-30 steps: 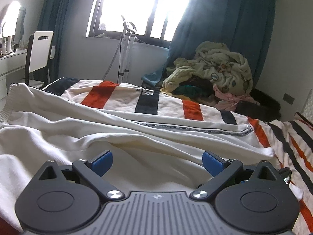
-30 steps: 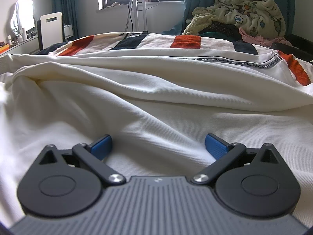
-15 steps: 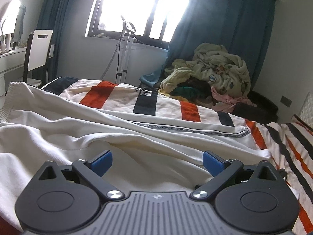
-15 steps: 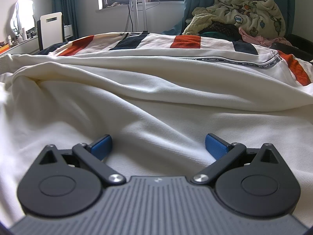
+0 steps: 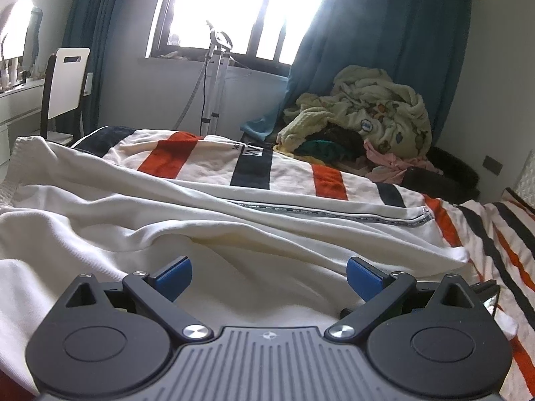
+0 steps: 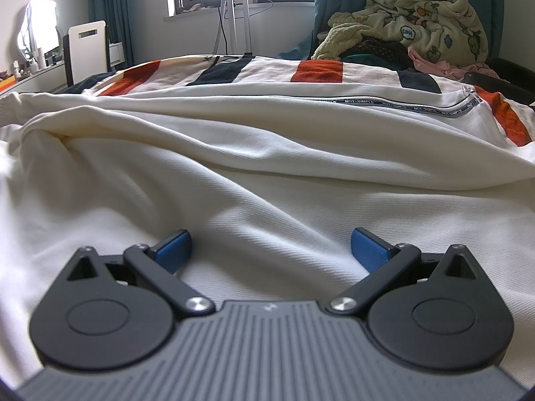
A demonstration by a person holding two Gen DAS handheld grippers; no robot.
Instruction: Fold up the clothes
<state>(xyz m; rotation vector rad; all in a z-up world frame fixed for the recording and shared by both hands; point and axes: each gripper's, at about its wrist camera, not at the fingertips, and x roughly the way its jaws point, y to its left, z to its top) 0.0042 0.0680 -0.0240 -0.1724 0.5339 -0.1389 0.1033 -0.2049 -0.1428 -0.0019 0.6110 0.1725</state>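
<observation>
white garment spread rumpled on striped bed for folding | left gripper and right gripper held low over it | fingers wide apart, nothing grasped

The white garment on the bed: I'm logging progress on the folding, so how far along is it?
Barely started, by the look of it. Done: the white garment is laid out across the striped bedspread, zipper tape showing, though it lies rumpled. In hand: nothing; the left gripper and right gripper hover open over the cloth. Left: grasping an edge and making every fold.
</observation>
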